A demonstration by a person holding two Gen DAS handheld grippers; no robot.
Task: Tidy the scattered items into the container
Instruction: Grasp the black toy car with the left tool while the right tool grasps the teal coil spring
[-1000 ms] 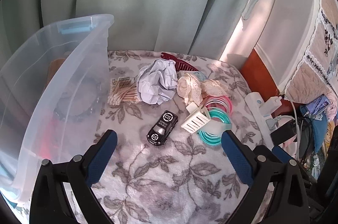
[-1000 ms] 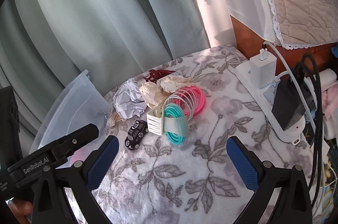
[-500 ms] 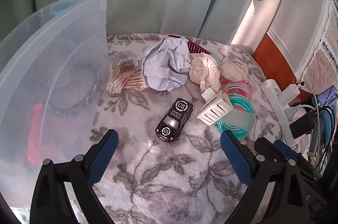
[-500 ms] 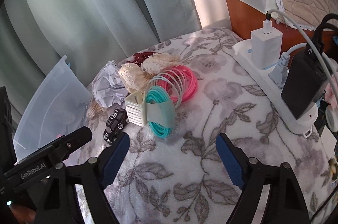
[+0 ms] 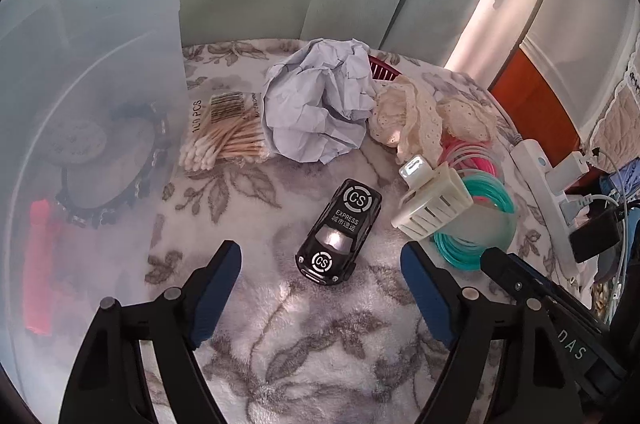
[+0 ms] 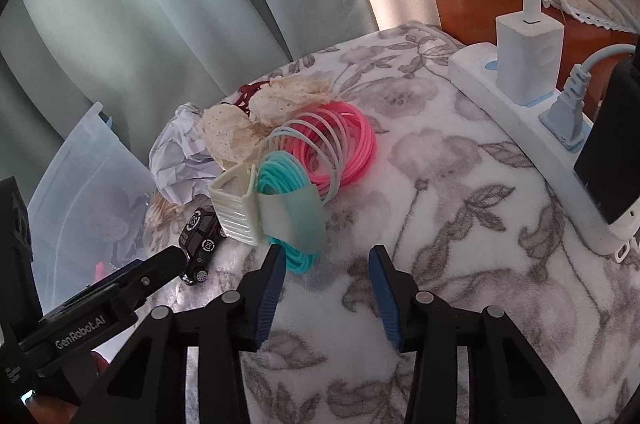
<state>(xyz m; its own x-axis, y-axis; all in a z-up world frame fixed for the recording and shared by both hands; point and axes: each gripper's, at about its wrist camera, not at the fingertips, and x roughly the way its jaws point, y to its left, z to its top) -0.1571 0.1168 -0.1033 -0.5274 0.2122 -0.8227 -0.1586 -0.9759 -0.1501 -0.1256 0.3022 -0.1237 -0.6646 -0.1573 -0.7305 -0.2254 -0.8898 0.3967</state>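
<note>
The left gripper (image 5: 320,274) hovered low over the flowered blanket (image 5: 320,364) with its jaws apart and closing, the black toy car (image 5: 339,232) just beyond the tips and lined up with the gap, nothing yet between them. The right gripper (image 6: 326,266) was also closing on empty air, its left finger (image 6: 272,276) just short of the teal end of the coil of rings (image 6: 288,208), which lay against a cream clip (image 6: 234,210).

The clear plastic box (image 5: 92,64) stood to the left, a few things already inside; crumpled paper (image 5: 320,104), cotton swabs (image 5: 224,140) and lace (image 5: 408,120) lay farther back.

To do this well, each pair of jaws probably needed to stay wide until its thing sat fully between the pads: the car taken across its sides, the springy coil gathered at the banded teal end so it would not stretch or drag the clip along, and both hands kept from crowding each other
</note>
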